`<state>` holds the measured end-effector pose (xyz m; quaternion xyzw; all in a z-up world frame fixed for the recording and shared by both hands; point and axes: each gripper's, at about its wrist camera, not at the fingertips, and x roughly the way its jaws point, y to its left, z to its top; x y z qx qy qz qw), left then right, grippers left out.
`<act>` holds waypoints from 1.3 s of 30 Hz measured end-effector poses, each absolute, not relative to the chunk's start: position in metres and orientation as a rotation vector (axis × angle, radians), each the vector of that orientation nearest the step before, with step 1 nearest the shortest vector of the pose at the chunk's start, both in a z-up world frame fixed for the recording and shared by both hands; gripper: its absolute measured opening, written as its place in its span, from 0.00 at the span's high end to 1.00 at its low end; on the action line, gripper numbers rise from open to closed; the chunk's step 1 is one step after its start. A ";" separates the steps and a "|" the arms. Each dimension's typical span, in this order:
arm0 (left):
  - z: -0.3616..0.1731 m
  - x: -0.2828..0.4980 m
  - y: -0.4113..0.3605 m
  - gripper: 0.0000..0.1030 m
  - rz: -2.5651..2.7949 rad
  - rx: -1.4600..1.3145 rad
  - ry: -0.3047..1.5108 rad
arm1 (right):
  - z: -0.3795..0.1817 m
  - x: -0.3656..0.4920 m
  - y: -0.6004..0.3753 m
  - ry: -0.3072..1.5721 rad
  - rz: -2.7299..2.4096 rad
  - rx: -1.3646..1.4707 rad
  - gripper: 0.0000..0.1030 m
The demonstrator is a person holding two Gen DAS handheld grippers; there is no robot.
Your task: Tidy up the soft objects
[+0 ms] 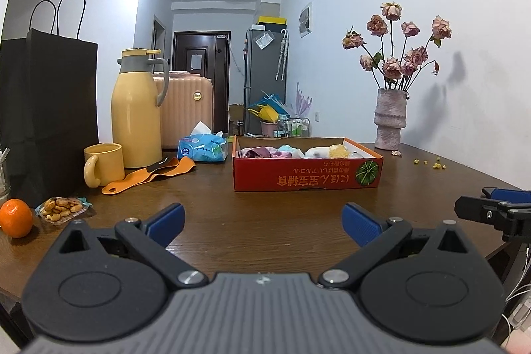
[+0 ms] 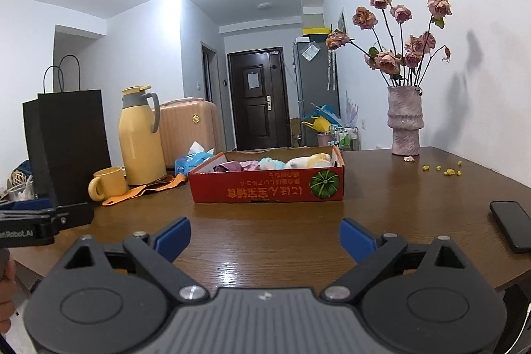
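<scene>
A shallow red cardboard box (image 1: 307, 176) (image 2: 265, 188) stands on the brown wooden table (image 1: 265, 204) (image 2: 282, 221), with several soft items inside: purple and pink cloth (image 1: 255, 152) (image 2: 229, 166), a light blue fluffy piece (image 1: 290, 150) (image 2: 270, 162), and white and yellow ones (image 1: 328, 151) (image 2: 312, 161). My left gripper (image 1: 264, 223) hovers open over the near table edge, well short of the box, nothing between its blue pads. My right gripper (image 2: 265, 239) is likewise open and empty, beside the left one, whose side shows at the left (image 2: 49, 221).
Left of the box are a tissue pack (image 1: 202, 148), an orange strap (image 1: 149, 176), a yellow mug (image 1: 103, 165), a yellow thermos (image 1: 136, 115), a black paper bag (image 1: 49, 108), snacks (image 1: 63, 209) and an orange (image 1: 15, 218). A vase of roses (image 1: 390, 118) stands back right. A phone (image 2: 512, 226) lies at the right.
</scene>
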<state>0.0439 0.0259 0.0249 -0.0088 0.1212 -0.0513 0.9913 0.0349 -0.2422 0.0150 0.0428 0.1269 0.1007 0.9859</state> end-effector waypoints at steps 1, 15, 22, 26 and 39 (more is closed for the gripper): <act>0.025 0.044 0.026 0.00 -0.104 -0.017 0.243 | 0.015 0.035 -0.242 0.256 0.204 0.087 0.06; 0.025 0.044 0.025 0.00 -0.102 -0.014 0.243 | 0.013 0.035 -0.241 0.259 0.205 0.090 0.06; 0.025 0.044 0.025 0.00 -0.103 -0.013 0.242 | 0.013 0.035 -0.241 0.260 0.206 0.091 0.06; 0.025 0.044 0.025 0.00 -0.104 -0.012 0.241 | 0.013 0.035 -0.241 0.261 0.202 0.094 0.06; 0.025 0.044 0.025 0.00 -0.107 -0.011 0.242 | 0.013 0.035 -0.244 0.258 0.208 0.103 0.06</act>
